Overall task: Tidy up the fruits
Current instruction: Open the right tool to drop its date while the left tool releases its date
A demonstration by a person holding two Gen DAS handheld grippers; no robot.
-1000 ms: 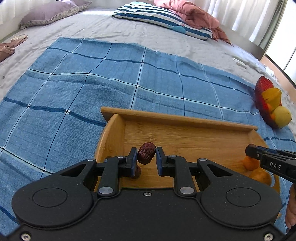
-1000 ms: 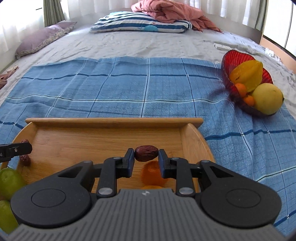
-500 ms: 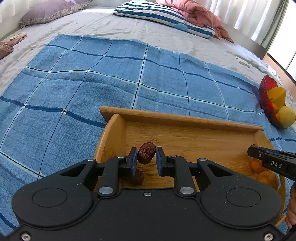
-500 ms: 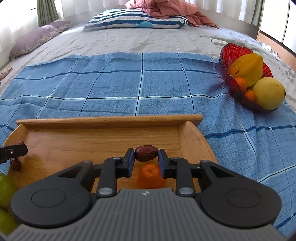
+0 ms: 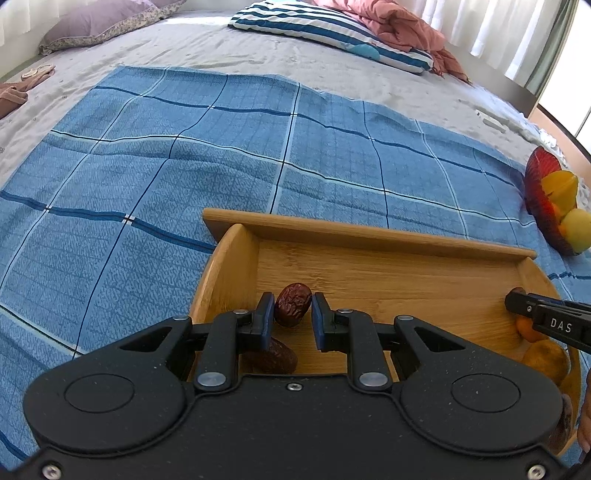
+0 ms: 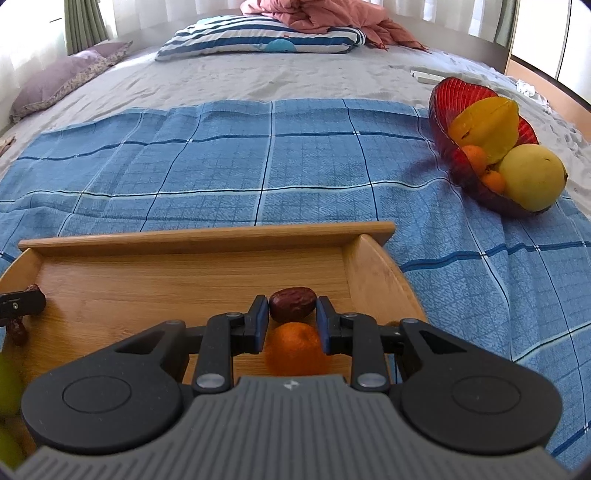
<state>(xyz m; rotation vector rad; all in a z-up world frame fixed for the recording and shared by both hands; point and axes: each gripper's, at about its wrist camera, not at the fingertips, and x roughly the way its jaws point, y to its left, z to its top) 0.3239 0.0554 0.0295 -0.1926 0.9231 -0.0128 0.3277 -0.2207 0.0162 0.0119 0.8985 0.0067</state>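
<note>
A wooden tray (image 5: 369, 236) (image 6: 207, 240) lies on a blue checked cloth. My left gripper (image 5: 293, 314) is shut on a brown date (image 5: 293, 303) above the tray's left end; another date (image 5: 273, 356) lies in the tray below it. My right gripper (image 6: 291, 314) is shut on a brown date (image 6: 292, 303) above the tray's right end, over a small orange (image 6: 295, 349). More oranges (image 5: 543, 360) show at the tray's right end in the left wrist view. Green fruit (image 6: 7, 384) sits at the tray's left.
A red glass bowl (image 6: 458, 99) (image 5: 541, 192) holding a starfruit (image 6: 487, 125), a yellow pear (image 6: 532, 177) and small oranges stands on the cloth to the right. A striped pillow (image 6: 258, 38) and pink blanket (image 6: 321, 16) lie at the bed's far end.
Both grippers have risen and pulled back a little over the tray, each still holding its date. More of the orange and the lower date shows beneath them.
</note>
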